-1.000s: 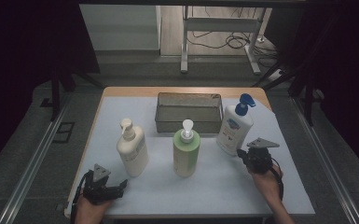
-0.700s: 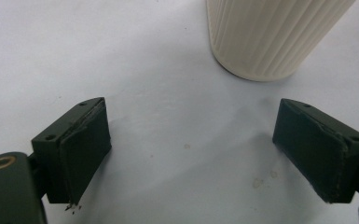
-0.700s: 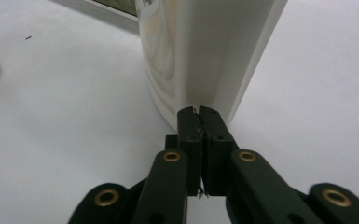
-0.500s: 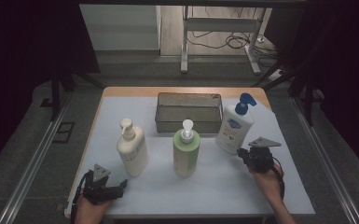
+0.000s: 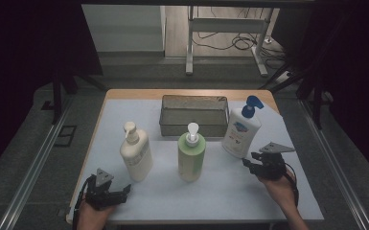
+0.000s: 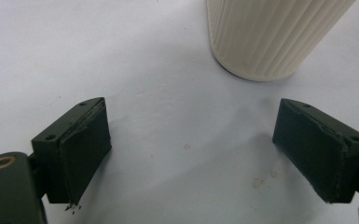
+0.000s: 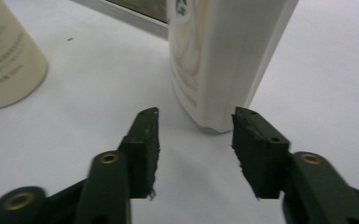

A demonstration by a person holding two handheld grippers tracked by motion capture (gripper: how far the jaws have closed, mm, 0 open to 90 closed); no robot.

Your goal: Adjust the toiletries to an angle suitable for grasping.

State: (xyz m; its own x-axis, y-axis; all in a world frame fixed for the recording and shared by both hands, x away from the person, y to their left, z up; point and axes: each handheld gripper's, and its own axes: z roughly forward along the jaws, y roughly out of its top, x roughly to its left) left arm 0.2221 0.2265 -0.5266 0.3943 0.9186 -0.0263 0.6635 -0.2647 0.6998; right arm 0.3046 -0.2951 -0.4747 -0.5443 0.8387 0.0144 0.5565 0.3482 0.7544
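Note:
Three pump bottles stand in a row on the white table (image 5: 230,191): a cream one (image 5: 135,152), a green one (image 5: 191,153) and a white one with a blue pump (image 5: 241,129). My left gripper (image 5: 123,191) rests at the front left, open wide (image 6: 191,109) and empty, with the cream bottle's ribbed base (image 6: 270,37) just ahead. My right gripper (image 5: 248,160) sits close beside the foot of the white bottle (image 7: 224,60). Its jaws (image 7: 196,114) have just been opening and stand apart with nothing between them.
A metal mesh basket (image 5: 194,115) stands behind the bottles at the back middle of the table. In the right gripper view another bottle's pale side (image 7: 4,60) shows at the left. Dark floor and rails flank the table.
The right gripper's jaws have spread apart near the white bottle. The bottles and the left gripper stay where they were.

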